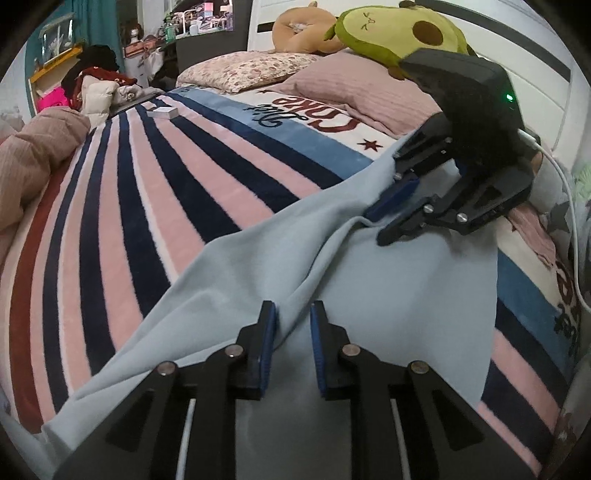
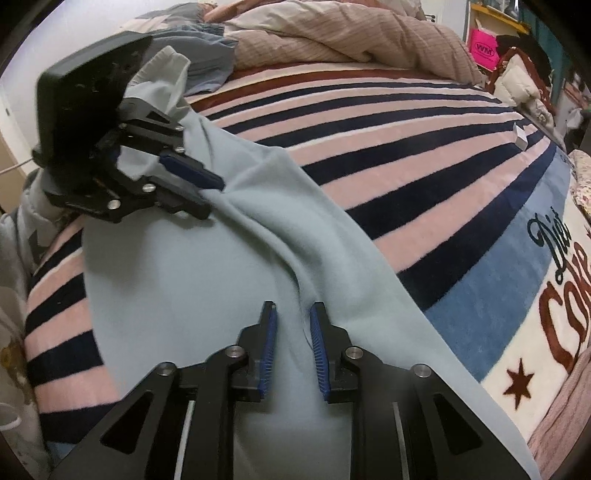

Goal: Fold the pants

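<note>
Light blue pants (image 1: pixel 369 280) lie spread on a striped bed blanket (image 1: pixel 147 192), with a raised fold running across them. My left gripper (image 1: pixel 293 308) is open, its blue pads either side of that fold. My right gripper (image 2: pixel 293 308) is also open over the fold ridge of the pants (image 2: pixel 207 280). In the left wrist view the right gripper (image 1: pixel 384 218) shows at the far end of the fold. In the right wrist view the left gripper (image 2: pixel 210 195) shows at the other end, fingers apart on the cloth.
Pillows (image 1: pixel 332 85) and plush toys (image 1: pixel 399 33) sit at the head of the bed. A bunched beige duvet (image 2: pixel 351 37) lies along one side. A small white box (image 1: pixel 162 112) rests on the blanket. A white cable (image 1: pixel 569 221) hangs by the right gripper.
</note>
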Available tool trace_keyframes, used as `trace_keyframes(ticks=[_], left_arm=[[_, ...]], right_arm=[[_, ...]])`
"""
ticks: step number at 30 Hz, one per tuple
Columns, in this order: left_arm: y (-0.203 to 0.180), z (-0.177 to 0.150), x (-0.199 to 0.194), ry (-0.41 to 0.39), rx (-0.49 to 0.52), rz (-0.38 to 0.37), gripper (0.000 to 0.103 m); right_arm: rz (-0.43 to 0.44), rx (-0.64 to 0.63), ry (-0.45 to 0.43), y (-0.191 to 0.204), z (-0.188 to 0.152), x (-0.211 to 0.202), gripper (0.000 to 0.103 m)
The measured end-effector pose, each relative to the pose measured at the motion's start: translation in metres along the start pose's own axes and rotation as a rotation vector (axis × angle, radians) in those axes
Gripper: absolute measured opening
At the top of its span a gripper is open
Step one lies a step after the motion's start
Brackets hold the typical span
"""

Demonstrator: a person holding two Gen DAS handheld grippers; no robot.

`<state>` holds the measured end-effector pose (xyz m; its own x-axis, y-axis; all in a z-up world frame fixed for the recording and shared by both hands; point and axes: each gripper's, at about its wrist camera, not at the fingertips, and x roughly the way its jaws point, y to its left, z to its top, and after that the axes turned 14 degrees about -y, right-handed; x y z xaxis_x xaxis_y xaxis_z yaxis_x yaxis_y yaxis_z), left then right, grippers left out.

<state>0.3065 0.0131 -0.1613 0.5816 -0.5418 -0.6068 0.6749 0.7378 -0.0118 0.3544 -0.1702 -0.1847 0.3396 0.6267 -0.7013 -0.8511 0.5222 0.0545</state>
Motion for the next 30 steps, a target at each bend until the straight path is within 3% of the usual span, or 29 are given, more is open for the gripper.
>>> trace_keyframes(ticks=[7, 9, 10, 17, 18, 20, 21, 22, 26, 30], left_arm=[[-0.007, 0.001, -0.007, -0.009, 0.025, -0.043, 0.014], [-0.009, 0.002, -0.008, -0.018, 0.024, -0.061, 0.014], [-0.01, 0.003, -0.006, -0.027, 0.017, -0.066, 0.014], [-0.014, 0.007, 0.013, -0.04, 0.022, -0.014, 0.016], [-0.013, 0.008, 0.012, -0.051, 0.021, -0.006, 0.018], [-0.008, 0.013, 0.006, -0.097, 0.002, 0.001, 0.031], [-0.006, 0.014, 0.004, -0.113, -0.007, 0.001, 0.044], [-0.005, 0.016, 0.003, -0.119, -0.008, 0.002, 0.047], [-0.008, 0.02, 0.009, -0.11, 0.0, -0.017, 0.046], [-0.019, 0.02, 0.008, -0.115, 0.051, -0.019, 0.03]], right_arm=[[0.025, 0.034, 0.01, -0.006, 0.002, 0.006, 0.029], [0.038, 0.013, 0.017, -0.002, 0.001, 0.007, 0.02], [0.045, -0.004, 0.017, 0.001, 0.002, 0.007, 0.007], [0.055, -0.009, -0.007, 0.004, 0.002, 0.0, 0.004], [0.061, -0.015, -0.008, 0.005, 0.002, -0.001, 0.004], [0.074, -0.021, -0.02, 0.007, 0.001, -0.006, 0.004], [0.084, -0.021, -0.03, 0.008, 0.002, -0.009, 0.004], [0.099, -0.017, -0.043, 0.008, 0.002, -0.012, 0.004], [0.124, -0.013, -0.085, 0.009, 0.003, -0.023, 0.004], [0.1, 0.005, -0.106, 0.005, 0.006, -0.025, 0.004]])
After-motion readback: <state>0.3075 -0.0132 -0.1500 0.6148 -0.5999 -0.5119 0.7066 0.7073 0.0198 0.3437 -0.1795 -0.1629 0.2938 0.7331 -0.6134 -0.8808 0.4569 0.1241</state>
